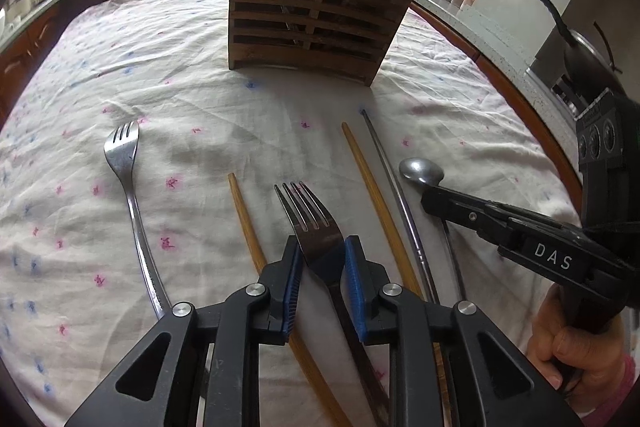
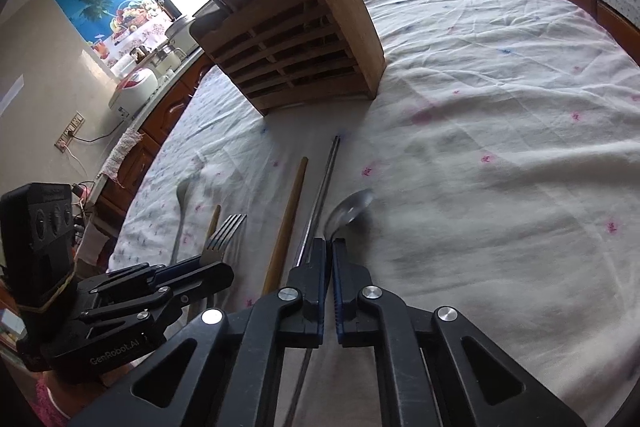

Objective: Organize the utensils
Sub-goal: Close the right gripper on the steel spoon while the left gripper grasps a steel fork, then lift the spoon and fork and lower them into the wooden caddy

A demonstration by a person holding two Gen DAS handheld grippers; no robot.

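Note:
A dark steel fork [image 1: 310,219] lies on the cloth with its tines pointing away. My left gripper [image 1: 322,255] is shut on its neck, both blue pads [image 1: 294,267] touching the fork's edges. To the right, a spoon [image 1: 420,169] lies bowl-up, and my right gripper [image 1: 431,194] is shut on its handle just behind the bowl. In the right wrist view the spoon [image 2: 349,209] sticks out past the closed right gripper [image 2: 329,243], and the left gripper [image 2: 208,269] holds the fork [image 2: 225,233]. A slatted wooden utensil holder [image 1: 316,7] [image 2: 296,43] stands beyond.
A second fork [image 1: 124,163] lies at the left. Two wooden chopsticks [image 1: 244,219] [image 1: 376,195] and a metal chopstick [image 1: 390,175] lie between the grippers. The holder has chopsticks and cutlery in it. A floral tablecloth [image 1: 180,67] covers the table; kitchen counters ring it.

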